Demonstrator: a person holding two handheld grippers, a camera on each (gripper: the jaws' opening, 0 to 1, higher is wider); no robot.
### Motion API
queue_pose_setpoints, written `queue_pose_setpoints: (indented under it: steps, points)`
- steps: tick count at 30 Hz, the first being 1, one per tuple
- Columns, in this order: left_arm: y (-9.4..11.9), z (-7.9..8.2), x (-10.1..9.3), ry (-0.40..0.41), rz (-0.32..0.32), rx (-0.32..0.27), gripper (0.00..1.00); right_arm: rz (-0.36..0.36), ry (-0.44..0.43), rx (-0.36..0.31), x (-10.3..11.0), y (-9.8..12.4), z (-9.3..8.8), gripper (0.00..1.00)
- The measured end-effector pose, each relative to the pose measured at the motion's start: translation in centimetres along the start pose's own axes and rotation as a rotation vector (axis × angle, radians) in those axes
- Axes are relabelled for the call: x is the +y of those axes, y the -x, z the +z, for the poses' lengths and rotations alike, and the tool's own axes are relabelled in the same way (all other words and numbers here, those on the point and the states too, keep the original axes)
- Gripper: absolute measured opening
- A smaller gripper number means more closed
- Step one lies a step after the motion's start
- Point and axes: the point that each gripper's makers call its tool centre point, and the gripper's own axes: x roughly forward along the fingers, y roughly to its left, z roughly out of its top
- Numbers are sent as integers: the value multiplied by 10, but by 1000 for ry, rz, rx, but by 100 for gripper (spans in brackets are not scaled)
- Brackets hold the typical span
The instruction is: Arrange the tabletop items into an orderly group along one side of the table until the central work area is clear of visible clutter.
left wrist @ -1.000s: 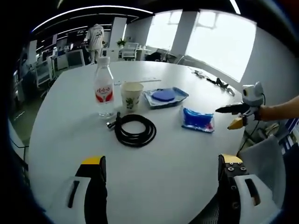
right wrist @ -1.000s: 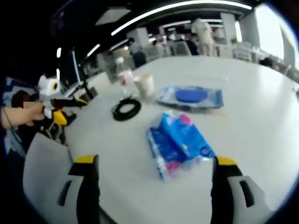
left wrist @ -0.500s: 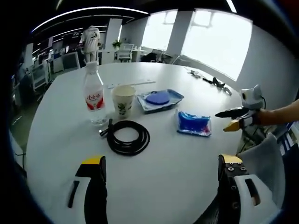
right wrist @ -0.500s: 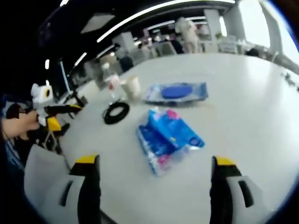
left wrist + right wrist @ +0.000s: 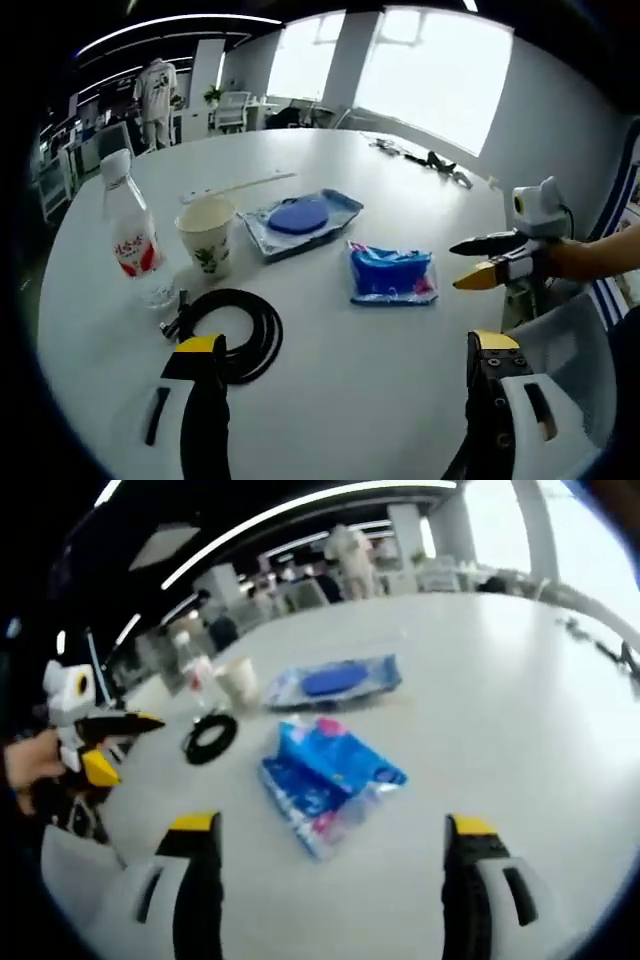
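On the white round table (image 5: 330,350) lie a coiled black cable (image 5: 232,334), a water bottle with a red label (image 5: 130,230), a paper cup (image 5: 206,234), a blue tray with a blue disc (image 5: 298,216) and a blue tissue pack (image 5: 391,275). My left gripper (image 5: 345,350) is open above the near edge, close to the cable. My right gripper (image 5: 330,830) is open just short of the tissue pack (image 5: 325,774); it also shows at the table's right edge (image 5: 480,260). Beyond the pack sit the tray (image 5: 335,680), cup (image 5: 238,683), bottle (image 5: 192,668) and cable (image 5: 208,736).
A grey chair back (image 5: 575,350) stands at the right of the table, and another chair back (image 5: 110,900) is near my right gripper. Small dark items (image 5: 420,160) lie at the table's far side. A person (image 5: 155,90) stands among desks in the background.
The left view has swung right and lower, so the cable now lies close to my left jaws. The right view has shifted, with the tissue pack still just ahead. Nothing was taken hold of.
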Motion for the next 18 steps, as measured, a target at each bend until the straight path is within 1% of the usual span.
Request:
queue_pose_setpoints:
  steps: [3, 6, 7, 9, 11, 12, 15, 18]
  points:
    - [-9, 8, -1, -13, -17, -4, 100, -22, -7, -7, -2, 0, 0, 83]
    - [-21, 15, -2, -24, -34, 3, 100, -46, -58, -11, -5, -2, -2, 83]
    - [-24, 17, -2, -23, -38, 1, 100, -51, -63, -10, -6, -2, -3, 82]
    - [-35, 21, -1, 17, -49, 1, 98, -71, -72, -10, -10, -4, -5, 79]
    - [-46, 24, -2, 29, -65, 6, 96, -84, -80, -13, -12, -5, -5, 76]
    - [-53, 24, -3, 28, -67, 21, 95, -87, -88, -11, -13, -6, -6, 76]
    - [-66, 29, -9, 8, -86, 29, 95, -99, -107, -11, -15, -7, -6, 74]
    - [-73, 34, -13, 4, -102, 30, 95, -112, -117, -23, -19, -7, -3, 73]
